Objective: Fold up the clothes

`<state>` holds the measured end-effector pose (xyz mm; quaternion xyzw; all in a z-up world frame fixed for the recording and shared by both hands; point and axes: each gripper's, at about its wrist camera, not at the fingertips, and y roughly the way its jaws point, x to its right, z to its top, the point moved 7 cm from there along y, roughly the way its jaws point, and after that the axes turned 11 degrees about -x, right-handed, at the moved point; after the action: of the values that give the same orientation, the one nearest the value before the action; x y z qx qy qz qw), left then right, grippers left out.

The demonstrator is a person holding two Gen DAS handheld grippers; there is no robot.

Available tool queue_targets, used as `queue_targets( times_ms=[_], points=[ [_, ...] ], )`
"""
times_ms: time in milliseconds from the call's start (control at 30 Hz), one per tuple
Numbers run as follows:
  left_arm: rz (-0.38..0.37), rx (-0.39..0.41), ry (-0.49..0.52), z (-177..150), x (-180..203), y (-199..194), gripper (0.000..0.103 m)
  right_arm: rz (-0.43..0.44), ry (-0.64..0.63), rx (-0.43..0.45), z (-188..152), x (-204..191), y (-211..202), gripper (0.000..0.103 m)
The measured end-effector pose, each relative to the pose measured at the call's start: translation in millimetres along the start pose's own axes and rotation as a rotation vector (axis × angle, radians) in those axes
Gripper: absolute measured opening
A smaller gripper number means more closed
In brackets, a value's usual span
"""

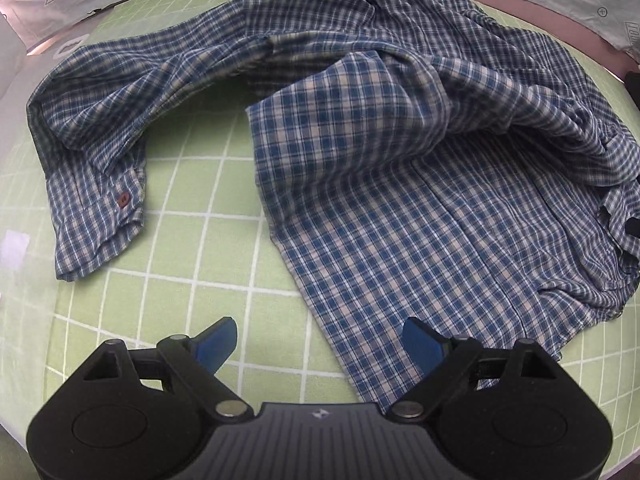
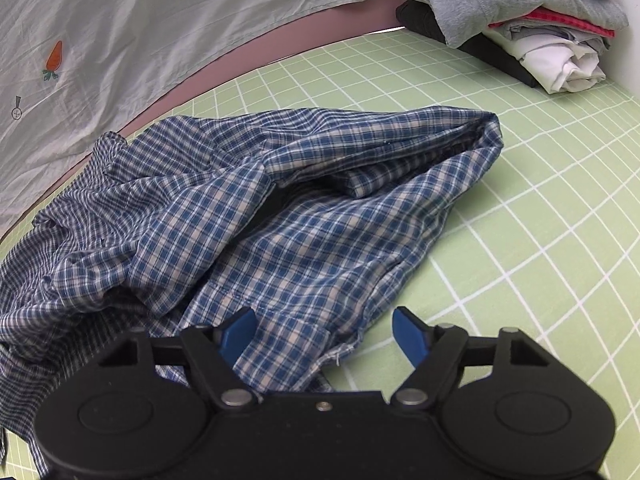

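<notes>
The left gripper (image 1: 319, 345) had its blue fingers (image 1: 218, 345) spread wide with nothing between them, poised over the near hem of the plaid shirt (image 1: 384, 184). The right gripper (image 2: 325, 340) likewise held its fingers (image 2: 410, 338) apart and empty, over a crumpled edge of the same shirt (image 2: 280, 236). The shirt lay rumpled on the green grid mat (image 1: 192, 248), its body bunched toward the right and one sleeve curling off to the left, ending in a cuff with a brown button (image 1: 123, 199). Beyond the mat lay a pale printed sheet (image 2: 120, 28) with a carrot motif. At the far right corner stood a pile of folded clothes (image 2: 532, 28), well apart from the shirt.
</notes>
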<state>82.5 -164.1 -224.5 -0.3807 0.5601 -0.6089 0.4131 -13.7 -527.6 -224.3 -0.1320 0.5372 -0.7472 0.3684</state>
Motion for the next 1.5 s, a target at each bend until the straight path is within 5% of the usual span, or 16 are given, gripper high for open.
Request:
queue_targets(
  times_ms=[33, 200, 400, 533, 633, 900, 1000, 1233, 1500],
  points=[
    [0.004, -0.008, -0.006, -1.2, 0.9, 1.7, 0.09, 0.0, -0.013, -0.002, 0.9, 2.3, 0.5, 0.068],
    [0.026, -0.041, -0.029, -6.2, 4.6, 9.4, 0.09, 0.07, -0.053, -0.018, 8.4, 13.2, 1.2, 0.018],
    [0.053, -0.08, -0.058, -12.3, 8.7, 18.4, 0.092, -0.04, -0.096, 0.054, 41.7, 51.5, -6.5, 0.009],
    [0.049, -0.097, -0.096, -15.1, 2.2, 23.8, 0.098, -0.304, -0.137, 0.144, 81.7, 98.2, -14.9, 0.009],
    [0.026, -0.118, -0.143, -17.8, -5.9, 29.6, 0.103, -0.49, -0.206, 0.177, 100.3, 117.6, -22.9, 0.018],
    [0.007, -0.118, -0.152, -21.4, -9.1, 32.0, 0.103, -0.385, -0.184, 0.195, 67.7, 95.8, -32.2, 0.089],
    [0.008, -0.113, -0.15, -16.6, -8.2, 31.7, 0.103, -0.32, -0.167, 0.185, 48.6, 76.5, -27.5, 0.097],
    [-0.003, -0.146, -0.139, -4.5, -10.3, 32.4, 0.103, -0.177, -0.187, 0.102, 2.8, 20.2, -11.6, 0.097],
    [-0.062, -0.061, -0.162, 39.3, -0.8, 15.2, 0.103, -0.151, -0.218, 0.059, -15.2, -1.3, -8.2, 0.097]
  ],
)
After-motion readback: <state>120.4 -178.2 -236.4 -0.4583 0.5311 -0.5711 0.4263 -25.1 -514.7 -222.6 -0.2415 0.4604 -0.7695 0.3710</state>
